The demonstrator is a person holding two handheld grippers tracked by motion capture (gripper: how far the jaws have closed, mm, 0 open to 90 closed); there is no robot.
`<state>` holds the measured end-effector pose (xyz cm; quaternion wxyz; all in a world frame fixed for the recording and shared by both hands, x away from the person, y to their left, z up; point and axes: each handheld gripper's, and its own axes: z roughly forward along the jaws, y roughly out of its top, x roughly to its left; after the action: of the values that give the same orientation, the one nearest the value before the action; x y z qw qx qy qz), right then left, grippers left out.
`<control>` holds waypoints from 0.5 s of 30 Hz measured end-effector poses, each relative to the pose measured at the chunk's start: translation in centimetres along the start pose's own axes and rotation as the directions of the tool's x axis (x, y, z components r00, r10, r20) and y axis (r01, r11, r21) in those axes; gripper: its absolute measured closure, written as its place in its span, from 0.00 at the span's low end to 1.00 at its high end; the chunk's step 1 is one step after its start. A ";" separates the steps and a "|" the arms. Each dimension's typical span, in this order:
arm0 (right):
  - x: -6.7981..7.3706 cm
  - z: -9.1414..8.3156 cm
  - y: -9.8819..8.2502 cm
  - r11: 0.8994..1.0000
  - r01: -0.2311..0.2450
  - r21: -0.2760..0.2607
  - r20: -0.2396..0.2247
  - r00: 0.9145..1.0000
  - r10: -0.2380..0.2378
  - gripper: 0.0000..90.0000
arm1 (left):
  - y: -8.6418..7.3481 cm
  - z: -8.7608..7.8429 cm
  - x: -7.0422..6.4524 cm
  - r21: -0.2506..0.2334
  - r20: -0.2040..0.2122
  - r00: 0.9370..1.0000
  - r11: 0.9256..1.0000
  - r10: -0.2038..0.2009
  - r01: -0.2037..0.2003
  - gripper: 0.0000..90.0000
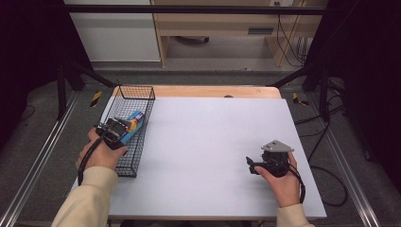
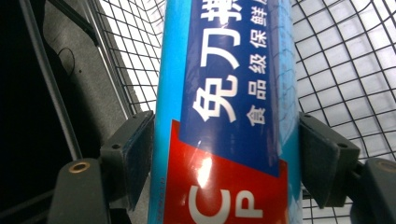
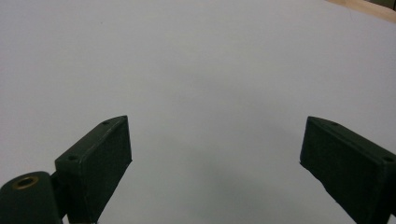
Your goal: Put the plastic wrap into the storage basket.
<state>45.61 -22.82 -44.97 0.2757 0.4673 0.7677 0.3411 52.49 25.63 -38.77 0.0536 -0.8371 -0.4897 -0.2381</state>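
Observation:
A long blue box (image 2: 229, 112) with a red end and white printed characters lies between the jaws of my left gripper (image 2: 226, 154), and both pads press its sides. In the high view that box (image 1: 133, 124) sits over the black wire basket (image 1: 142, 94) at the table's left edge, with my left gripper (image 1: 113, 130) shut on it above the basket. My right gripper (image 1: 250, 166) rests low over the white table top (image 1: 208, 142) at the right front. Its jaws stand wide apart in the right gripper view (image 3: 215, 158) with nothing between them.
The wire basket runs along the left edge of the table, its mesh (image 2: 345, 70) around the box. A wooden strip (image 1: 208, 91) borders the far edge. Black frame posts (image 1: 61, 90) and cables (image 1: 331, 142) stand beside the table on the floor.

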 end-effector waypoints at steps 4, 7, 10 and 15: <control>0.0 0.0 0.0 1.000 0.002 0.000 0.002 1.000 -0.002 0.10 | -0.1 -0.3 0.2 -0.028 0.009 1.000 1.000 -0.013 0.014 0.26; 0.0 0.0 0.0 1.000 0.005 -0.004 0.004 1.000 -0.005 0.10 | -0.3 -0.9 0.1 -0.055 0.021 1.000 0.998 -0.008 0.009 0.25; -0.1 -0.1 0.0 1.000 0.002 -0.006 0.005 1.000 -0.002 0.10 | -0.8 -1.9 0.1 -0.107 0.011 1.000 0.994 0.002 -0.001 0.22; -0.2 -0.1 -0.1 1.000 -0.007 -0.007 0.018 1.000 0.008 0.08 | -1.6 -3.9 0.4 -0.236 0.038 0.999 0.972 -0.002 0.011 0.15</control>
<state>45.55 -23.05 -44.93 0.2830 0.4723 0.7622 0.3405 49.97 25.48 -35.35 -0.0563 -0.8402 -0.4613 -0.2794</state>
